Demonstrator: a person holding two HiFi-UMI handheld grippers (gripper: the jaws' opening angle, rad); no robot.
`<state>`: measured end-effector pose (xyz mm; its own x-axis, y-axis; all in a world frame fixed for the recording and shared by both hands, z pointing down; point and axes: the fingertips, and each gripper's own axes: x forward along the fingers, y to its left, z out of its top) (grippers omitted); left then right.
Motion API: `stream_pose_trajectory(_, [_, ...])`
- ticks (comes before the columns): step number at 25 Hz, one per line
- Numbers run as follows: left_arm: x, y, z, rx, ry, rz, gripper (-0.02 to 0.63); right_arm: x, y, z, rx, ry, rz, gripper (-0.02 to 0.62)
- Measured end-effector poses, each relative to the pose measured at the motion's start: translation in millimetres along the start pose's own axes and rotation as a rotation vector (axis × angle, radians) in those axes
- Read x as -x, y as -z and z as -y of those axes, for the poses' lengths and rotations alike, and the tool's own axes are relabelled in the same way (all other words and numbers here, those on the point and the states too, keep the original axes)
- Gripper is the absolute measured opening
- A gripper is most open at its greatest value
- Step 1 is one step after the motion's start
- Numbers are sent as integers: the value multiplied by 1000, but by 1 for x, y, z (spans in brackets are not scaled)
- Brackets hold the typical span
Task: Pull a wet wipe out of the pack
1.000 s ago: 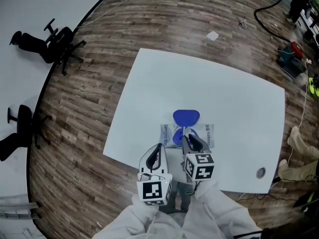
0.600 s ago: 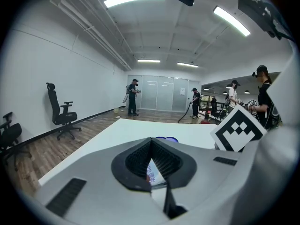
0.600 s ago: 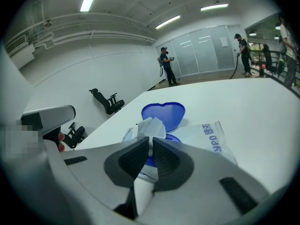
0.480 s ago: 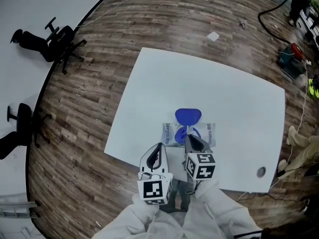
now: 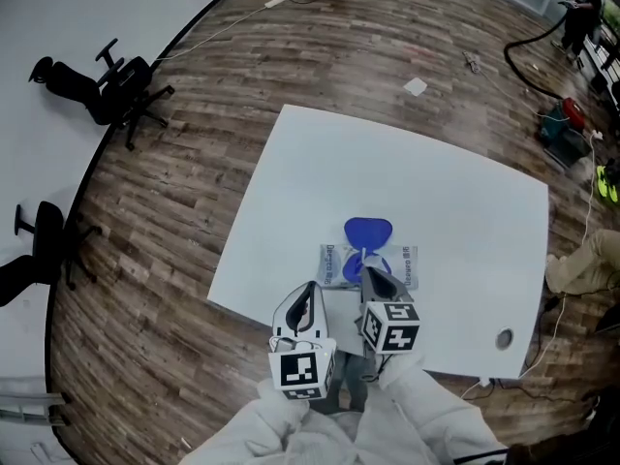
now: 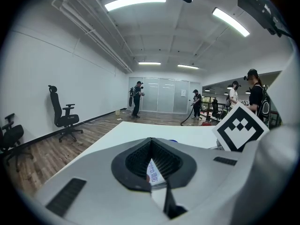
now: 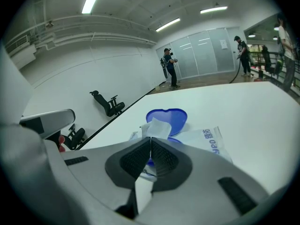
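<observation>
A wet wipe pack (image 5: 402,264) lies near the front edge of the white table (image 5: 407,163), its blue lid (image 5: 368,231) flipped open toward the far side. My right gripper (image 5: 366,272) is over the pack's opening. In the right gripper view its jaws (image 7: 151,139) are shut on the wet wipe (image 7: 157,127), which sticks up past the tips in front of the lid (image 7: 171,116). My left gripper (image 5: 310,288) is at the pack's near left corner. In the left gripper view its jaws (image 6: 151,140) meet at the tips, with the pack's printed film (image 6: 153,172) between them.
A round grommet (image 5: 503,338) sits in the table's near right corner. Two black office chairs (image 5: 107,76) (image 5: 39,250) stand on the wood floor to the left. Hoses and tools (image 5: 562,114) lie at the right. Someone's leg (image 5: 581,264) is by the table's right edge.
Only my head view has drifted a little. Both grippers and the pack keep their places.
</observation>
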<state>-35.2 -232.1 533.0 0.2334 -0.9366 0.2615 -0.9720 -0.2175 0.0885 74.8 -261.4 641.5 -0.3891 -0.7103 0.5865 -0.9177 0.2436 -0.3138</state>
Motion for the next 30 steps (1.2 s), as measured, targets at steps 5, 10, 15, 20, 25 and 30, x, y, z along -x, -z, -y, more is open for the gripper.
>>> stream_pose_trajectory(5, [3,-3,0,5,-3,10,-3,6,-8,-3,8,2,21,15])
stream_pose_trajectory(10, [3,-11,3,-1,-1,29,-3,14,-23,-4,25,3,55,15])
stream_pose_trajectory(15, [3,-19,6,9,6,49,-3,22,-40,-5,47,5,91,15])
stream_pose_trajectory(20, [6,-23,12,13,11,59,-3,33,-51,-6,58,6,112,15])
stream_pose_trajectory(25, [8,-28,16,11,16,76,-3,42,-60,-7,62,0,133,15])
stream_pose_trajectory(30, [13,-31,19,16,18,85,-3,52,-69,-12,77,-4,158,15])
